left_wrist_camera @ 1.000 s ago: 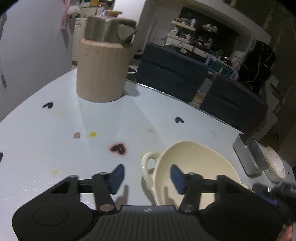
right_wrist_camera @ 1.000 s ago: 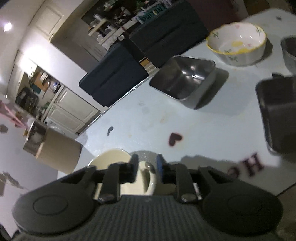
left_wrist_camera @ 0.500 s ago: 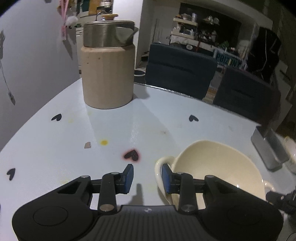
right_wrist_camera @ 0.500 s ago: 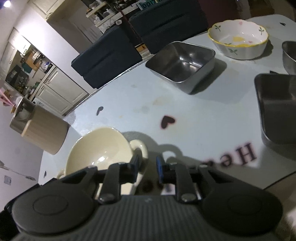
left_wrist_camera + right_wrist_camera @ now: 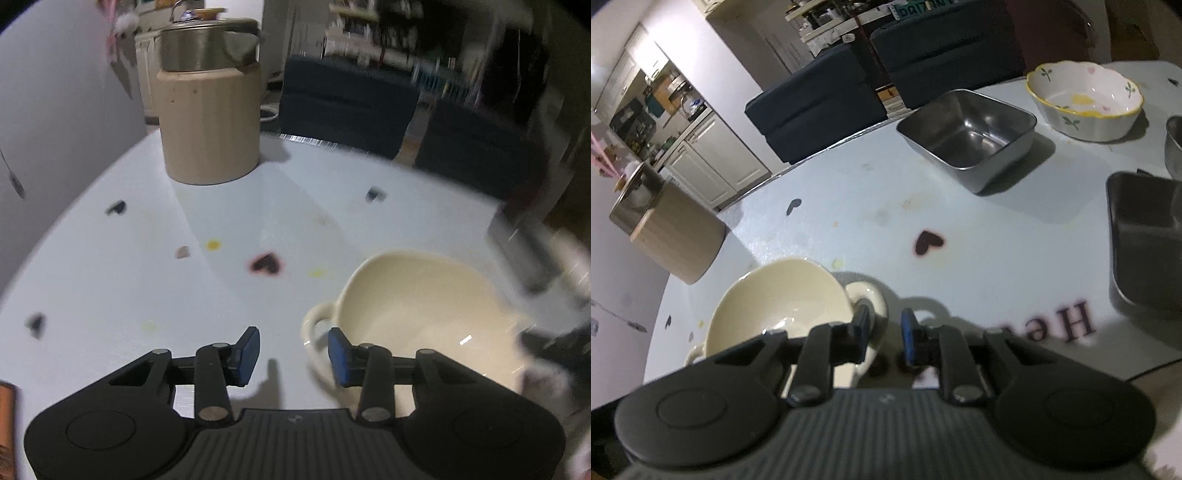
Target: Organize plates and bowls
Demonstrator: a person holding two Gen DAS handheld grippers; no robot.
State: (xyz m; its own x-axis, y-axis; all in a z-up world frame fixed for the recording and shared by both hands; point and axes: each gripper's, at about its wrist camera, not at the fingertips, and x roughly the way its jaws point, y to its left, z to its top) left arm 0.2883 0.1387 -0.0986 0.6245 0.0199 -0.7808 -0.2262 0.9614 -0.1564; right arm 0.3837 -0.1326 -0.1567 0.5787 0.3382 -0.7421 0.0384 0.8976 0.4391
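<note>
Two handles stick out from the cream bowl (image 5: 779, 299) on the table (image 5: 979, 236). Right gripper (image 5: 884, 326), jaws just narrowing, straddles one handle without clamping yet; left gripper (image 5: 293, 354), released, has slid beside the other, so lifting seems near.

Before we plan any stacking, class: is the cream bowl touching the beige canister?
Apart. The left wrist view shows a stretch of table between the cream bowl and the beige canister.
</note>
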